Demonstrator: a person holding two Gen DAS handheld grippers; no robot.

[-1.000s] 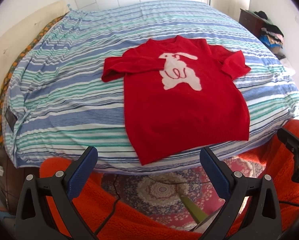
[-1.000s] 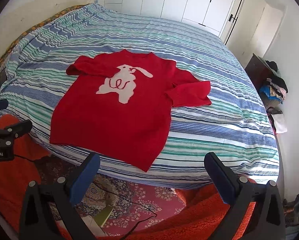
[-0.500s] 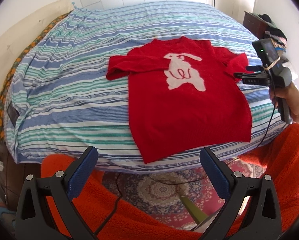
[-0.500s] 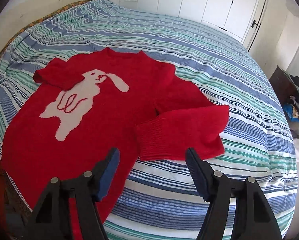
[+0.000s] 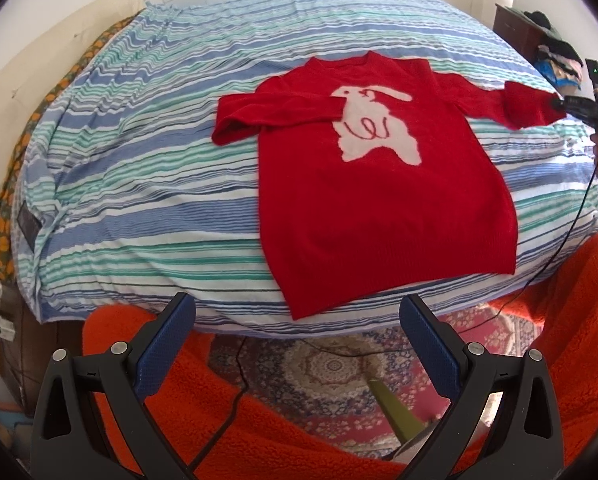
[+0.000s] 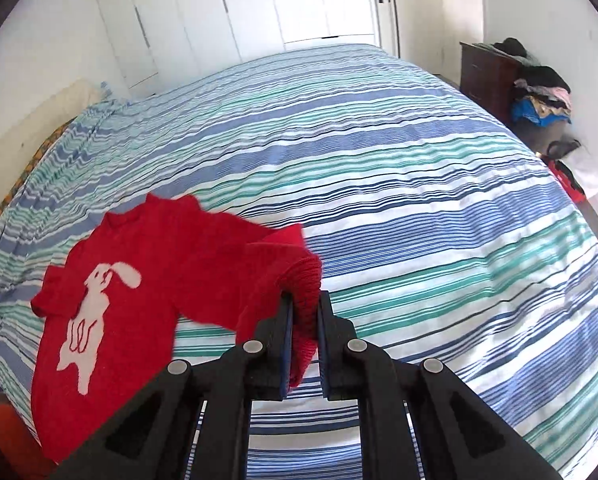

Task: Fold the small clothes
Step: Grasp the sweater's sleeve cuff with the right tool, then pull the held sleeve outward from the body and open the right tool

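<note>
Now, nearest in the left wrist view, the left gripper (image 5: pixel 297 320) hangs low at the foot of the bed (image 5: pixel 139 168), over orange fleece (image 5: pixel 291 432) and a patterned rug (image 5: pixel 331 364). Its blue pads are spread wide and hold nothing. The hem of the red sweater (image 5: pixel 383 208) lies just ahead of these pads, on the near edge of the bed.

The sweater lies flat with the white rabbit (image 5: pixel 375 128) facing up. Its long axis runs from the hem near the left gripper up to the collar, away across the stripes. One sleeve is folded in across the chest on the left in this view. The other sleeve (image 5: pixel 519 108) stretches out to the right, across the long axis.

At the end of that sleeve is the right gripper (image 6: pixel 303 322). Its jaws have just been closing, and now they pinch the ribbed cuff (image 6: pixel 305 280), which bunches between the pads and is raised off the cover. So the right hand is clearly the nearer one for this sleeve, and the body of the sweater lies to the left of its fingers in the right wrist view. I judge the coming move must carry the cuff inward, toward the rabbit.

Farther back stand a dark dresser (image 6: pixel 487 76) with piled clothes (image 6: pixel 543 100), and white wardrobe doors (image 6: pixel 259 12).
</note>
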